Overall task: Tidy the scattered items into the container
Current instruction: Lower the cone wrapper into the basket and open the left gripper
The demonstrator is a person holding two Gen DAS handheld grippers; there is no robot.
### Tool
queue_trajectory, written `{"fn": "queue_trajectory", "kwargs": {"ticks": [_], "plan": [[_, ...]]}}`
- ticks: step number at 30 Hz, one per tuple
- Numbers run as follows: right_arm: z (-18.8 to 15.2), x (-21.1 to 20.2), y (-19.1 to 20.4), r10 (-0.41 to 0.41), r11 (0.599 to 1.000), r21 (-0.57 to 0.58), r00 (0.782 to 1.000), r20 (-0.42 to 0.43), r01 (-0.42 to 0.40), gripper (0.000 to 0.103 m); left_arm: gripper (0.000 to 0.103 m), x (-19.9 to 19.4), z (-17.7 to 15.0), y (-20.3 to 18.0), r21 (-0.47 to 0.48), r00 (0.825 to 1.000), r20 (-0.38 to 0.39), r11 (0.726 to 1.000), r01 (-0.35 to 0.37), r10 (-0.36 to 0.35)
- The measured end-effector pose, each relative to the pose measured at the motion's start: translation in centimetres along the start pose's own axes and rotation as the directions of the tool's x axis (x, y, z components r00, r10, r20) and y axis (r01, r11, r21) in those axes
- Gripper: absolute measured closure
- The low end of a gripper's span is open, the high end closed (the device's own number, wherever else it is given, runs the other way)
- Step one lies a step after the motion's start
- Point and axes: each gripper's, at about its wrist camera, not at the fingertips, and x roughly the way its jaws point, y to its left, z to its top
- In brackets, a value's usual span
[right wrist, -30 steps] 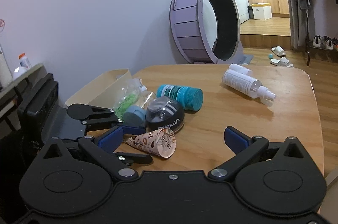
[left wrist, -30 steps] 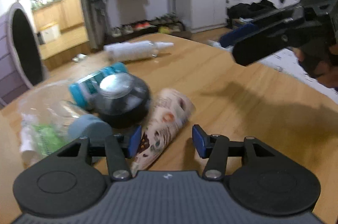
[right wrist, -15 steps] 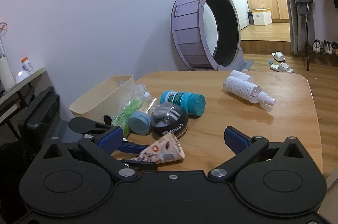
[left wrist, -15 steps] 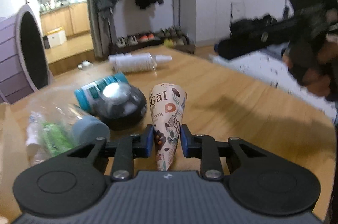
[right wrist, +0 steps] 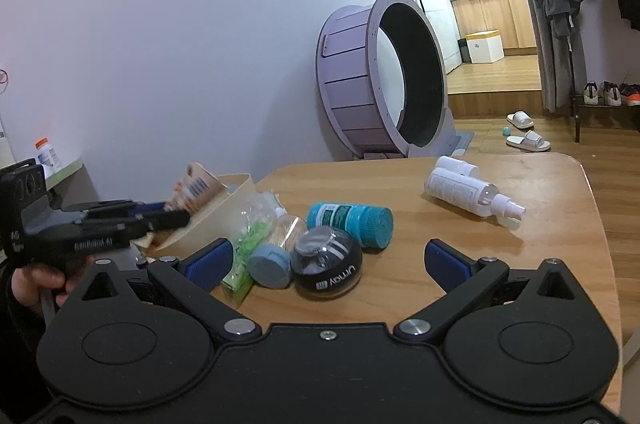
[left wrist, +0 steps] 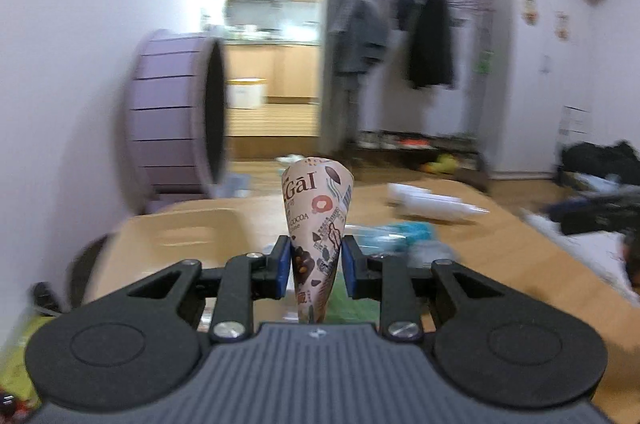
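My left gripper [left wrist: 314, 266] is shut on a printed paper cone [left wrist: 318, 220] and holds it lifted, wide end forward, near the beige container [left wrist: 188, 228]. In the right wrist view the left gripper [right wrist: 168, 214] holds the cone [right wrist: 196, 186] over the container's [right wrist: 236, 192] near rim. My right gripper [right wrist: 326, 260] is open and empty above the table, behind a black gyro ball [right wrist: 328, 268], a blue cap [right wrist: 270, 266], a teal bottle [right wrist: 350, 220] and a clear bag with green contents [right wrist: 252, 232]. A white spray bottle [right wrist: 472, 194] lies at the far right.
The wooden table [right wrist: 540, 244] ends close on the right. A purple wheel [right wrist: 384, 80] stands on the floor behind the table. A white pill bottle [right wrist: 47, 156] stands on a side shelf at the left. Slippers and shoes lie on the floor.
My left gripper closed on the cone, lifted it off the table and swung left toward the container. My right gripper stayed open and rose slightly.
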Motion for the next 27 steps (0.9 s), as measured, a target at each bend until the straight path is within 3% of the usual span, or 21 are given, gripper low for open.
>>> {"fn": "queue_trajectory", "kwargs": {"ticks": [4, 9, 14, 19, 23, 27], "plan": [[0.0, 0.8, 0.6, -0.01, 1.0, 0.0, 1.0, -0.002, 0.01, 0.0, 0.077, 0.0, 0.1, 2.7, -0.042, 0.991, -0.025, 0.991, -0.13, 0.129], [-0.3, 2.1, 0.9, -0.031, 1.0, 0.004, 0.999, -0.035, 0.031, 0.0, 0.076, 0.9, -0.4, 4.9, -0.065, 0.974, -0.052, 0.972, -0.226, 0.222], [-0.7, 3.3, 1.5, -0.053, 0.998, -0.018, 0.997, -0.056, 0.052, 0.0, 0.073, 2.3, -1.4, 5.0, -0.029, 0.971, -0.124, 0.977, -0.209, 0.204], [-0.9, 4.0, 2.7, -0.072, 0.995, -0.079, 0.996, -0.045, 0.068, 0.0, 0.064, 0.9, -0.9, 4.6, -0.056, 0.983, -0.101, 0.985, -0.162, 0.155], [-1.0, 4.6, 2.9, -0.088, 0.991, -0.099, 0.995, -0.04, 0.084, 0.0, 0.057, -0.8, -0.4, 3.1, -0.106, 0.997, -0.062, 0.993, -0.058, 0.052], [-1.1, 5.7, 2.4, -0.094, 0.991, -0.1, 0.994, -0.063, 0.088, 0.0, 0.046, -1.6, -0.4, 0.9, -0.145, 0.996, -0.04, 0.987, 0.07, -0.077]]}}
